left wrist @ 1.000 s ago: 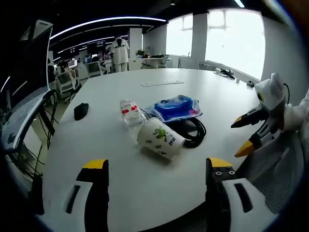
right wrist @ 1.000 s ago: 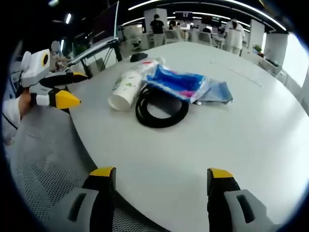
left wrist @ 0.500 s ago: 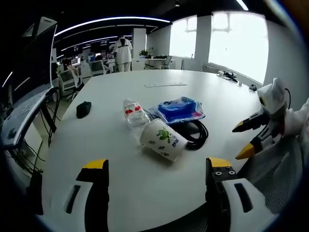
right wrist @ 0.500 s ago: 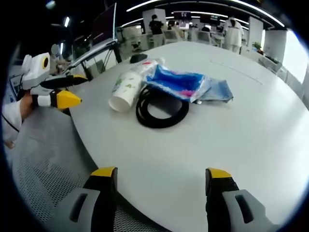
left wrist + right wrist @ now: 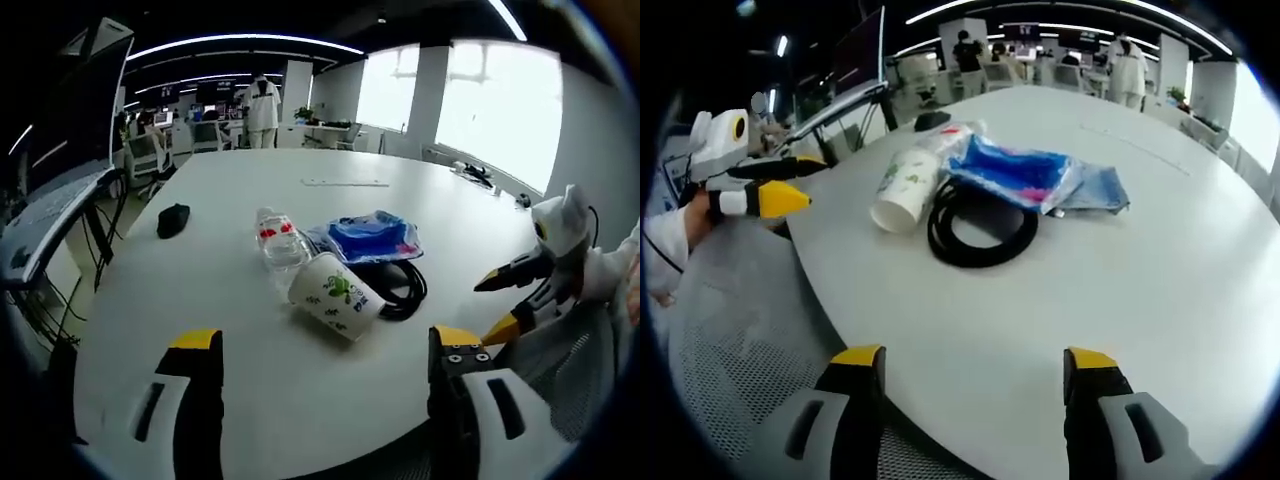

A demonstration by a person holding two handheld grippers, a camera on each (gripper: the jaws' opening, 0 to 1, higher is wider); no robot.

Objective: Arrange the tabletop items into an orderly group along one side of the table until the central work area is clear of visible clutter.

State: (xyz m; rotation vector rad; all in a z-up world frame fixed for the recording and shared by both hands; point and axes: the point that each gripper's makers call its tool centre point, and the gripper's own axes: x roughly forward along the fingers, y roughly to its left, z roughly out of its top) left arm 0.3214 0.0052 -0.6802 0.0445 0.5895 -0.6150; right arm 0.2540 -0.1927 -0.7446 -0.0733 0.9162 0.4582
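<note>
A cluster lies on the white round table (image 5: 250, 400). It holds a paper cup (image 5: 335, 295) on its side, a clear water bottle (image 5: 278, 240), a blue packet (image 5: 368, 233) and a black cable coil (image 5: 395, 280). A black mouse (image 5: 173, 220) sits apart to the left. My left gripper (image 5: 325, 340) is open over the near table edge, short of the cup. My right gripper (image 5: 497, 305) hovers open off the right edge. In the right gripper view the cup (image 5: 902, 185), coil (image 5: 982, 230) and packet (image 5: 1025, 172) lie ahead of the open right gripper (image 5: 974, 358); the left gripper (image 5: 805, 182) shows at left.
A grey-blue pouch (image 5: 1095, 190) lies under the packet's far end. A mesh chair (image 5: 730, 330) stands against the near table edge. A flat strip (image 5: 345, 182) and small dark items (image 5: 478, 175) lie far across the table. Desks and people stand beyond.
Both views have shifted slightly with the hands. The things on the table have not moved, and both grippers stay open.
</note>
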